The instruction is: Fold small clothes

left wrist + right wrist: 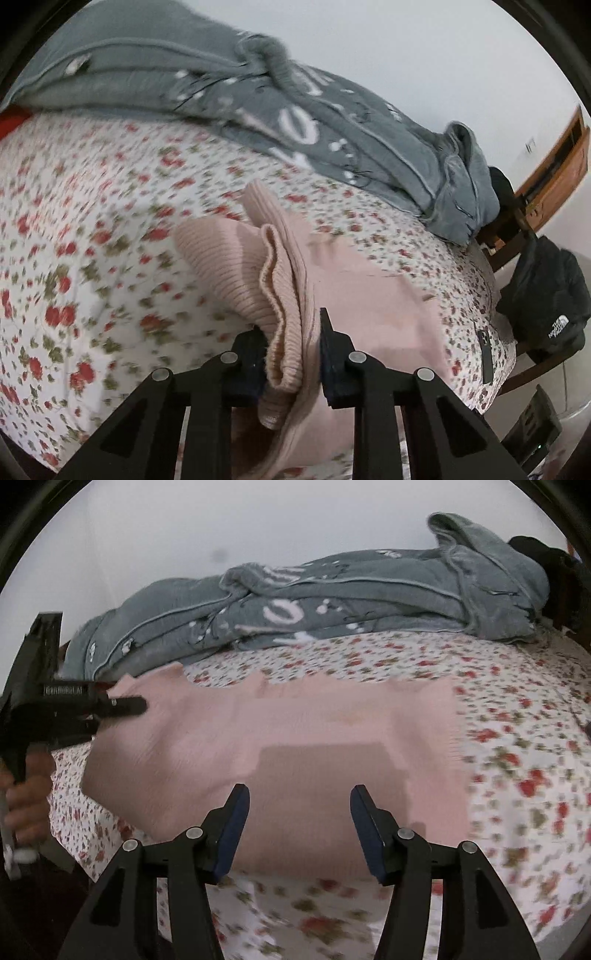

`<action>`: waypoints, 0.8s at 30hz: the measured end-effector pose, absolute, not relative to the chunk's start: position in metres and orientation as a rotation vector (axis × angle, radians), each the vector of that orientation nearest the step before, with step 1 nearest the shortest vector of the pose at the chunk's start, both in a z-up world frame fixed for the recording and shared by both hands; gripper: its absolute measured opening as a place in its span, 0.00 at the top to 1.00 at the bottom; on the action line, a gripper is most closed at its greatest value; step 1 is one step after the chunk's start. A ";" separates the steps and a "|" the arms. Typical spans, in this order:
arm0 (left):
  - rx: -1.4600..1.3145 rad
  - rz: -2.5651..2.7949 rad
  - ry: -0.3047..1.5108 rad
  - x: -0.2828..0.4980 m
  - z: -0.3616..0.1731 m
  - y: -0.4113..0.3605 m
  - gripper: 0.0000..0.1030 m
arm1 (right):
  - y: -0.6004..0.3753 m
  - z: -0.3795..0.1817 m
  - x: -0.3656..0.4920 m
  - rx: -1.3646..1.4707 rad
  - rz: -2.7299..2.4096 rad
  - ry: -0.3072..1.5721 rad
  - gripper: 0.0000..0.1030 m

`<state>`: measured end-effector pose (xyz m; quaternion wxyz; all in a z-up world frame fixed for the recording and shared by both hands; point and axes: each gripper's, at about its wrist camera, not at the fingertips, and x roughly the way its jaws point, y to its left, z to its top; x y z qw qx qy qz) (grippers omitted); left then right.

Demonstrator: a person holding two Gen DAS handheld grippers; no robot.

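A pink knitted garment (369, 295) lies on a flowered bedsheet (92, 221). My left gripper (291, 339) is shut on its ribbed edge (280, 295), which bunches up between the pads and is lifted off the bed. In the right wrist view the same pink garment (295, 738) spreads flat across the sheet. My right gripper (299, 812) hovers over its near edge, jaws wide apart with nothing between them. At the far left of that view the left gripper (140, 703) pinches the garment's corner, and a hand (26, 794) holds its handle.
A grey blanket (258, 92) with white lettering is heaped along the back of the bed against a white wall. A dark phone (485, 354) lies near the bed's right edge. A black jacket (546, 295) hangs over a chair and wooden furniture (554, 166) stands beyond.
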<state>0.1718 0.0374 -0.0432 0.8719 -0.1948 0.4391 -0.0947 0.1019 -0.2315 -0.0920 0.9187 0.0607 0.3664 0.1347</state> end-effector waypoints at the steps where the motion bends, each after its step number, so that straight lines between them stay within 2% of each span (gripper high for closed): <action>1: -0.397 -0.202 0.916 0.173 -0.037 0.027 0.79 | -0.242 -0.089 0.099 0.132 0.269 0.747 0.46; 8: -0.296 -0.285 0.924 0.188 -0.010 -0.082 0.79 | -0.328 -0.078 0.073 0.196 0.174 0.693 0.46; 14: -0.169 -0.344 1.049 0.203 -0.059 -0.192 0.77 | -0.384 -0.089 0.051 0.246 0.098 0.729 0.46; 16: -0.117 -0.360 1.095 0.203 -0.074 -0.214 0.70 | -0.395 -0.093 0.042 0.236 0.076 0.739 0.46; 20: -0.154 -0.434 1.032 0.193 -0.061 -0.210 0.44 | -0.408 -0.096 0.029 0.228 0.065 0.745 0.46; 24: -0.185 -0.433 0.961 0.189 -0.038 -0.177 0.40 | -0.400 -0.088 0.030 0.224 0.121 0.718 0.45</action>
